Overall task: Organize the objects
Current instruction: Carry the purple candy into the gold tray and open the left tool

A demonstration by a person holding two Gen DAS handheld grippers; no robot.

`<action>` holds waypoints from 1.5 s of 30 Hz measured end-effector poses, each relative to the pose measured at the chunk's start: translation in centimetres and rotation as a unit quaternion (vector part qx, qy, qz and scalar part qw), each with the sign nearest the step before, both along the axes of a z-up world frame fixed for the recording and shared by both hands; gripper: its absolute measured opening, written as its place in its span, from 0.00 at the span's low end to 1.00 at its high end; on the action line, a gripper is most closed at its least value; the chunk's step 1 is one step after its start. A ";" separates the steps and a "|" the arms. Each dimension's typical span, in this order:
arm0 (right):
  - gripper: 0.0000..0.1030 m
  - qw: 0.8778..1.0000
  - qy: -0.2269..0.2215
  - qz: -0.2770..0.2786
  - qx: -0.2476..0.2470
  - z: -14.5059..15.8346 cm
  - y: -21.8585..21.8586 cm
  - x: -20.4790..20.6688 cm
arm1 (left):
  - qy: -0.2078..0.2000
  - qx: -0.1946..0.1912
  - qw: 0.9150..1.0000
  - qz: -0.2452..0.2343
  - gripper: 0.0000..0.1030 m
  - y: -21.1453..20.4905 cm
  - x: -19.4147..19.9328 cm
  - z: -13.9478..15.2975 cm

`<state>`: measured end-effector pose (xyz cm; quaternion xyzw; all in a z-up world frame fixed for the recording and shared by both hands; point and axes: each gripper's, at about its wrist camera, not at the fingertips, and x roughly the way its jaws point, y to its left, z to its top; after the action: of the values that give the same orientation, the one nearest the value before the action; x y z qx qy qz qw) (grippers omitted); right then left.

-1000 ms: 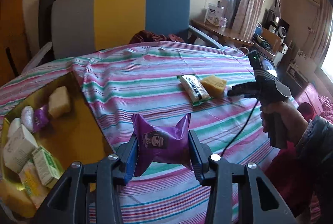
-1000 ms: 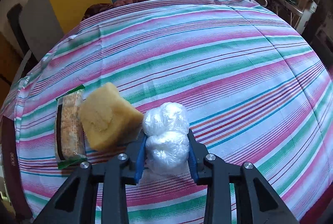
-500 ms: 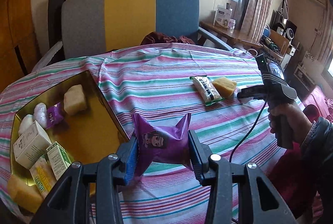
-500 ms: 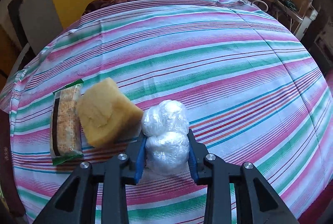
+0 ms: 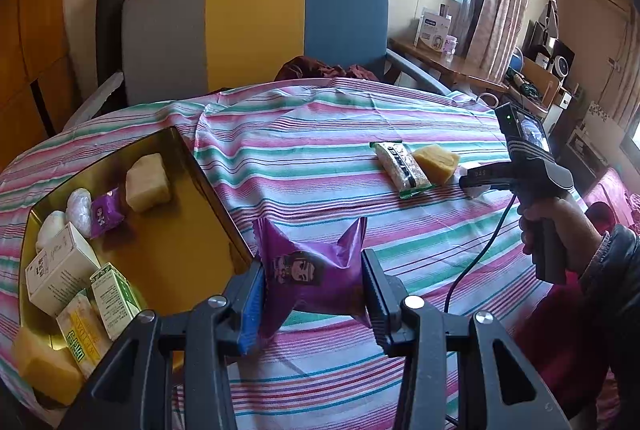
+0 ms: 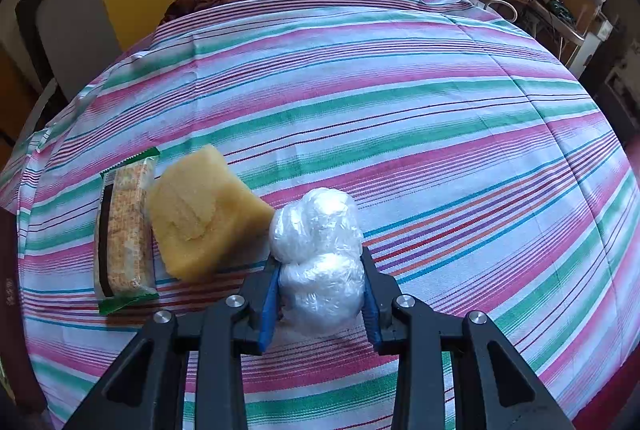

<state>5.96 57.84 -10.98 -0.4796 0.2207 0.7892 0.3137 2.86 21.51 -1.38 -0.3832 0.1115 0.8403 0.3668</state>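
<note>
I am holding a purple snack packet [image 5: 316,282] in the left gripper [image 5: 314,294]; its two pads are pressing on the sides of the packet, with the jaws only partly apart. The packet is hanging above the striped tablecloth [image 5: 320,150], just beside the right wall of the golden tin tray [image 5: 208,186]. Inside the tray I am seeing a pale yellow block [image 5: 147,177], a small purple packet [image 5: 105,211], two white wrapped balls [image 5: 78,206], some small cartons [image 5: 60,270] and another yellow block [image 5: 44,366] at the near corner.

The right gripper [image 6: 320,286] is closing narrowly on a ball wrapped in clear plastic film [image 6: 318,250]; both pads are touching it, and the ball seems to be resting on the cloth. Just to the left of it a yellow sponge-like block [image 6: 200,214] is lying, touching or almost touching the ball, and beside that a cracker packet with green ends [image 6: 124,230]. In the left view, a hand [image 5: 560,230] is gripping the right tool's handle.
</note>
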 end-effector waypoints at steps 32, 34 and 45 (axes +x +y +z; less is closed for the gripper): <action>0.34 0.999 -0.019 0.020 0.027 -0.1 -0.7 -0.1 | -0.083 0.085 0.969 0.217 0.43 -19.4 -8.3 0.3; 0.34 0.999 -0.019 0.020 0.028 0.0 -0.7 -0.1 | -0.094 0.084 0.972 0.198 0.43 -19.2 -8.1 -0.3; 0.34 0.999 -0.022 0.024 0.032 0.0 -0.8 -0.2 | -0.113 0.058 0.989 0.081 0.43 -12.0 -5.8 -2.3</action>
<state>5.77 57.08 -11.02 -0.4921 0.1772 0.7920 0.3149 -2.98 9.55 -3.66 -0.4615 -0.0114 0.8237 0.3292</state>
